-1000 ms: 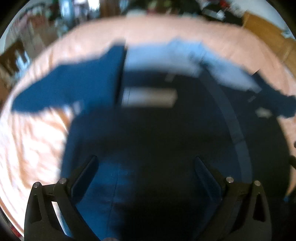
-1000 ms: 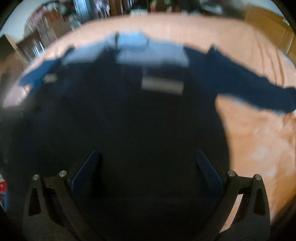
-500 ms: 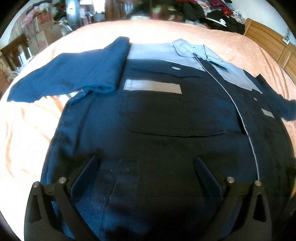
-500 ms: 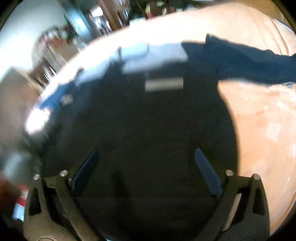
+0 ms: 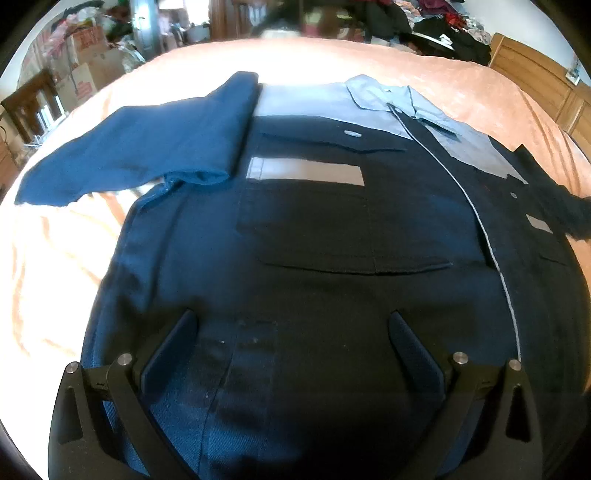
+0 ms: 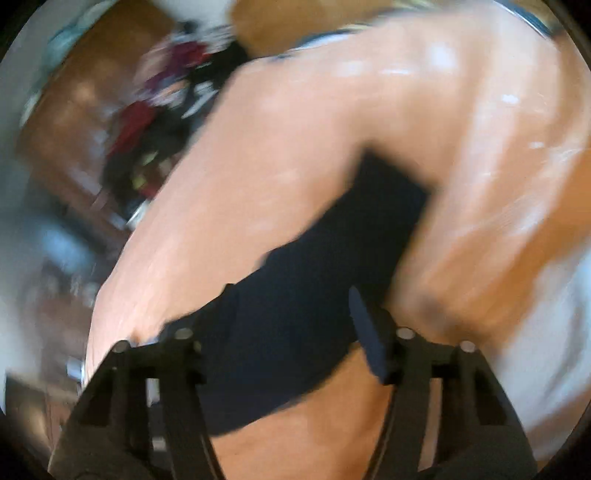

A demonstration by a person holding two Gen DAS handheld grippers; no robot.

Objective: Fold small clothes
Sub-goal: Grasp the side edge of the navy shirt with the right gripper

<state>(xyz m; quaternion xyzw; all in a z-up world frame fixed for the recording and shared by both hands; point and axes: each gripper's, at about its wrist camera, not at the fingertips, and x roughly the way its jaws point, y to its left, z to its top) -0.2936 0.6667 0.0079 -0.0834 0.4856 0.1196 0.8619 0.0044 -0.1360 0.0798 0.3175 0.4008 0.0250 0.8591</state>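
A dark navy shirt (image 5: pixel 332 221) with a pale blue collar (image 5: pixel 380 92) lies face up and spread out on a peach bedspread (image 5: pixel 55 258). Its left sleeve (image 5: pixel 147 147) stretches out to the left. Its right sleeve (image 5: pixel 569 214) runs off to the right. My left gripper (image 5: pixel 291 321) hovers open over the shirt's lower front with nothing between its fingers. In the blurred right wrist view, my right gripper (image 6: pixel 291 291) straddles the dark sleeve (image 6: pixel 332 240). Its fingers stand half as wide as before, with cloth between them and a gap showing.
Cardboard boxes (image 5: pixel 88 62) and a wooden chair (image 5: pixel 29 107) stand beyond the bed's far left. A heap of clothes (image 5: pixel 443 33) lies behind the bed, and a wooden headboard (image 5: pixel 535 74) is at the right. Peach bedspread (image 6: pixel 332 110) surrounds the sleeve.
My right gripper swung away from the shirt's body to the right sleeve, and its fingers narrowed around the cloth. The left gripper stayed open over the lower front.
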